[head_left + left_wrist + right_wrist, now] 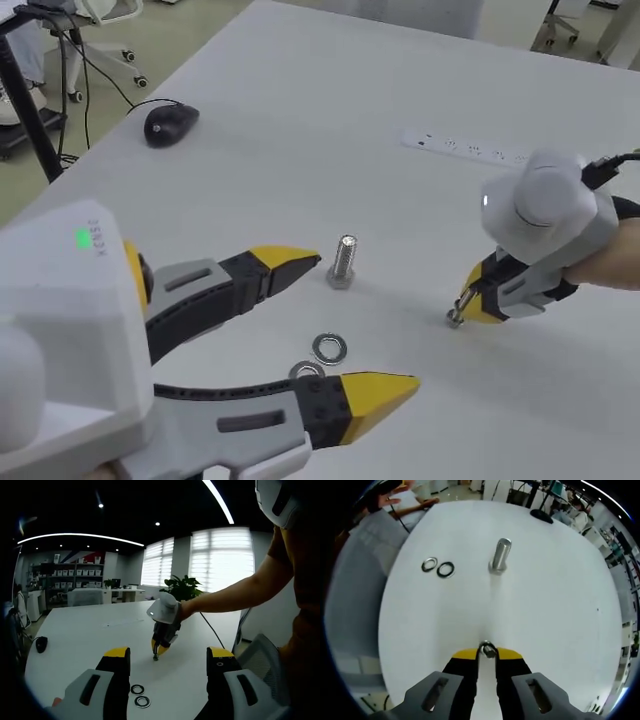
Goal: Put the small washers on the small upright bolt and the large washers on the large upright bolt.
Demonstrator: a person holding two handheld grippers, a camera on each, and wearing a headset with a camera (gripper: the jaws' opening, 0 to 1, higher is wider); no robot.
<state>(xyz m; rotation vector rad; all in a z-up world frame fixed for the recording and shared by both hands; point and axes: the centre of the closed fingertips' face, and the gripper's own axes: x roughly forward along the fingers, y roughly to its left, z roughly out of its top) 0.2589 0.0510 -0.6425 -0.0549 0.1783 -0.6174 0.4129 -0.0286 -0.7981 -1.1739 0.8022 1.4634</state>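
The large bolt (343,262) stands upright on the white table (300,120); in the right gripper view the large bolt (500,555) is ahead of the jaws. Two large washers (329,348) (307,371) lie flat side by side in front of it, also seen as washers (445,569) (429,564) and washers (137,689) (142,701). My left gripper (360,322) (169,680) is open, its jaws spread on either side of the washers. My right gripper (472,305) (486,657) is shut on the small bolt (456,315) (488,650), whose end touches the table.
A black mouse (170,123) with its cable lies at the table's far left, and a white power strip (465,148) at the far right. Office chairs (95,40) stand on the floor beyond the left edge. In the left gripper view a person's arm (225,597) reaches to the right gripper.
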